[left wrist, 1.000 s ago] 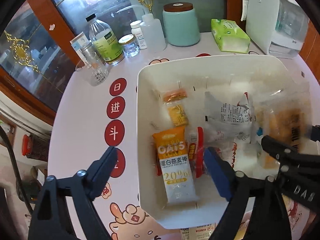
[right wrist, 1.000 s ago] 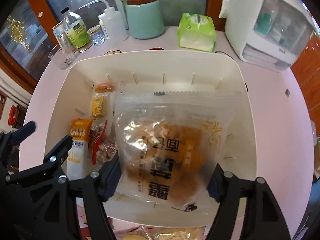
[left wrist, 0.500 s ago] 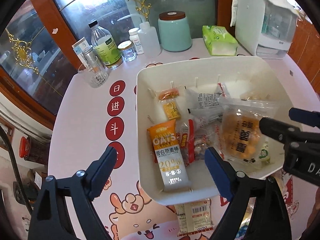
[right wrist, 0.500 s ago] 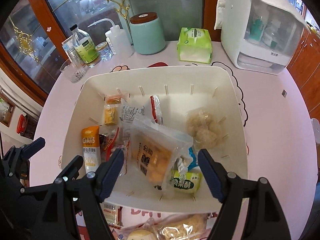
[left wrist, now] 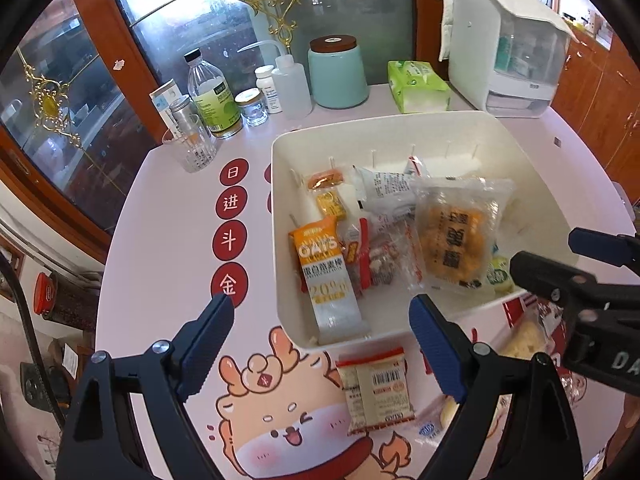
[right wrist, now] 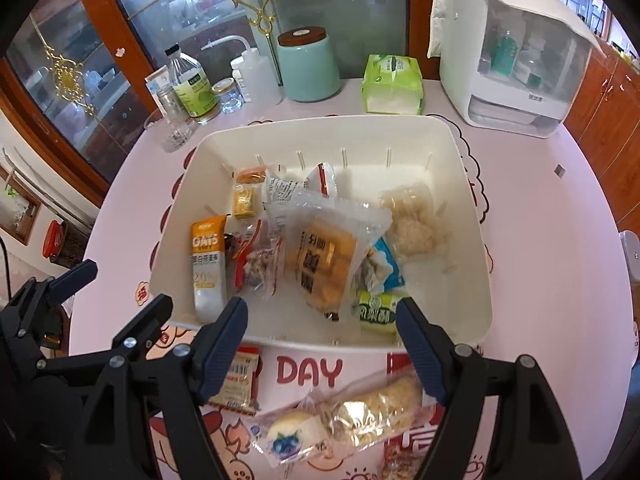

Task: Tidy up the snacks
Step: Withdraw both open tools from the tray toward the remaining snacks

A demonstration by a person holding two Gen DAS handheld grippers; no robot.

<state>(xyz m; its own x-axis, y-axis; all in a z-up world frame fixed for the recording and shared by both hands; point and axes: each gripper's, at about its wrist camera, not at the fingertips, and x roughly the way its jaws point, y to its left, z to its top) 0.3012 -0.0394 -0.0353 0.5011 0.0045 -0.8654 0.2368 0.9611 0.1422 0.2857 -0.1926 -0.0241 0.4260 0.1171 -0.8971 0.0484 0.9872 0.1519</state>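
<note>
A white bin (left wrist: 400, 128) (right wrist: 320, 128) on the pink table holds several snacks: an orange OATS bar (left wrist: 326, 268) (right wrist: 208, 260), a clear bag of golden pastry (left wrist: 460, 236) (right wrist: 324, 264), a green-labelled pack (right wrist: 376, 308) and a pale puffed snack (right wrist: 412, 224). My left gripper (left wrist: 320, 320) hangs open and empty over the bin's near-left corner. My right gripper (right wrist: 320, 320) is open and empty above the bin's near rim. On the table in front of the bin lie a barcode pack (left wrist: 376, 388) (right wrist: 236, 380) and clear-wrapped breads (right wrist: 340, 416).
Behind the bin stand a teal jar (left wrist: 338, 72), a green tissue pack (left wrist: 418, 86), a white dispenser box (left wrist: 508, 44), bottles (left wrist: 210, 96) and a glass cup (left wrist: 192, 148). A glass-fronted cabinet lies beyond the table's far left edge. Bare pink table lies left of the bin.
The golden pastry bag left my right gripper and now lies in the bin. Both grippers drew back and rose, so more of the table in front of the bin shows.
</note>
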